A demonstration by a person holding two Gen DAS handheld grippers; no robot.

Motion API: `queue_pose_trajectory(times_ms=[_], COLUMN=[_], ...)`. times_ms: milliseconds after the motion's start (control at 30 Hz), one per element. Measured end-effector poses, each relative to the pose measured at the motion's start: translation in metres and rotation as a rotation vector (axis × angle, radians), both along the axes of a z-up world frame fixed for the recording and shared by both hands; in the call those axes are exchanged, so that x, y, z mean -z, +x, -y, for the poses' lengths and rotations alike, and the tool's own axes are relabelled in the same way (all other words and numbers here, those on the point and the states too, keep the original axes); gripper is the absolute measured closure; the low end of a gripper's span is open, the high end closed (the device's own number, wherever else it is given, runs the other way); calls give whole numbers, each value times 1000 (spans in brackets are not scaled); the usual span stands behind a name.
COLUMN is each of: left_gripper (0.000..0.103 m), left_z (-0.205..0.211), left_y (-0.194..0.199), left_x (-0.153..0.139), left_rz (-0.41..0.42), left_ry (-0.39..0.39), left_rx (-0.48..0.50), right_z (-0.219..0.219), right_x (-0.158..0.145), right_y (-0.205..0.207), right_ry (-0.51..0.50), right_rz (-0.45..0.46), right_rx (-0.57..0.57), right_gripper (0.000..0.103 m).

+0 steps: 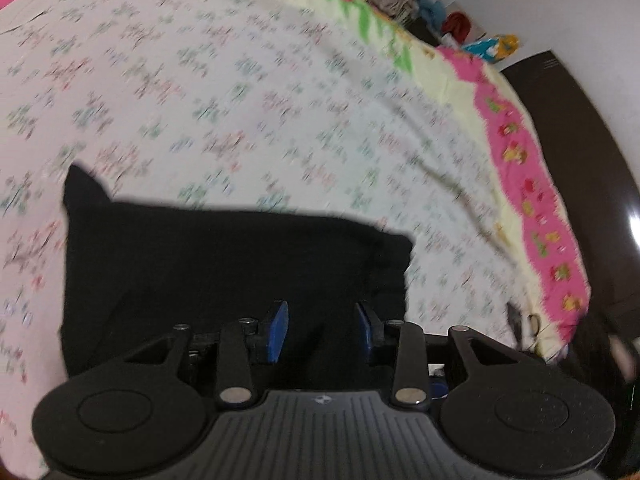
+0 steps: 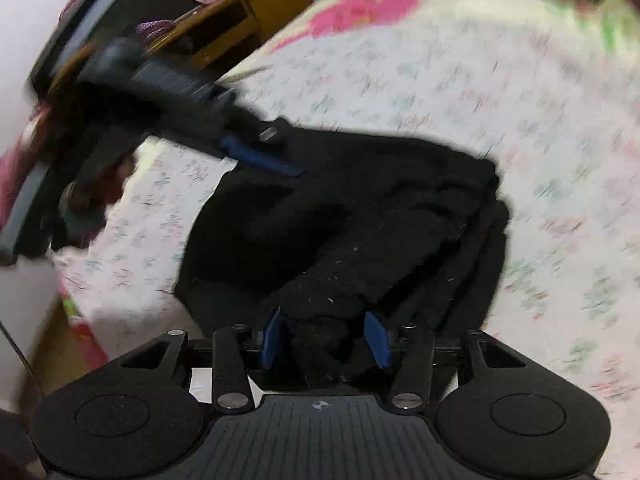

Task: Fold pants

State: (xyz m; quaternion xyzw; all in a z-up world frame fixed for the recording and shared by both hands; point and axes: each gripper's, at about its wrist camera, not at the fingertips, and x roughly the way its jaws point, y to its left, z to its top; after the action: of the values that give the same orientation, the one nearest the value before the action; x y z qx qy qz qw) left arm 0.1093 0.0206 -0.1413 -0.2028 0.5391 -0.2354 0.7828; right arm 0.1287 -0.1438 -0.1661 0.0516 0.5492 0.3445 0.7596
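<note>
The black pants [image 1: 236, 264] lie on a bed covered by a white floral sheet [image 1: 240, 92] with a pink border [image 1: 532, 208]. In the left wrist view they form a flat, roughly rectangular dark shape close in front of the left tool [image 1: 322, 330], with one pointed corner sticking up at the far left. That tool's blue pads [image 1: 278, 330] stand apart over the near edge of the cloth; nothing is visibly pinched between them, so it is open.

In the right wrist view the pants [image 2: 360, 216] are bunched and layered, with folds stacked toward the right. A ridge of the black cloth runs down between the blue pads [image 2: 272, 338] of the right tool [image 2: 324, 340], which grips it. The left tool [image 2: 264, 160] shows at the far left of the pants, its blue pad against the cloth edge.

A wooden cabinet [image 2: 240, 20] stands beyond the bed at the far left. Both views are blurred.
</note>
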Motion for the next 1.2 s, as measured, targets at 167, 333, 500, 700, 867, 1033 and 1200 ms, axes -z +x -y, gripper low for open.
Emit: queue_pose_trajectory(times_ms=[167, 333, 500, 700, 867, 1033, 1200], left_gripper=[58, 56, 56, 51, 50, 50, 40], left_z=[0, 6, -1, -27, -67, -88, -99], left_y=[-25, -42, -51, -58, -71, -81, -107], left_x=[7, 15, 40, 15, 28, 41, 26], left_rz=[-11, 39, -12, 107, 114, 116, 218], left_ry=[73, 173, 249, 228, 137, 65, 162], left_rx=[5, 12, 1, -24, -134, -179, -255], right_z=[28, 59, 43, 42, -20, -122, -192], right_x=[0, -1, 13, -56, -76, -34, 5], right_y=[21, 9, -5, 6, 54, 109, 128], right_ry=[-7, -90, -144, -179, -42, -43, -113], right_rz=[-76, -41, -61, 119, 170, 131, 38], right_rx=[97, 166, 159, 137, 20, -205, -352], right_gripper=[103, 103, 103, 86, 74, 68, 61])
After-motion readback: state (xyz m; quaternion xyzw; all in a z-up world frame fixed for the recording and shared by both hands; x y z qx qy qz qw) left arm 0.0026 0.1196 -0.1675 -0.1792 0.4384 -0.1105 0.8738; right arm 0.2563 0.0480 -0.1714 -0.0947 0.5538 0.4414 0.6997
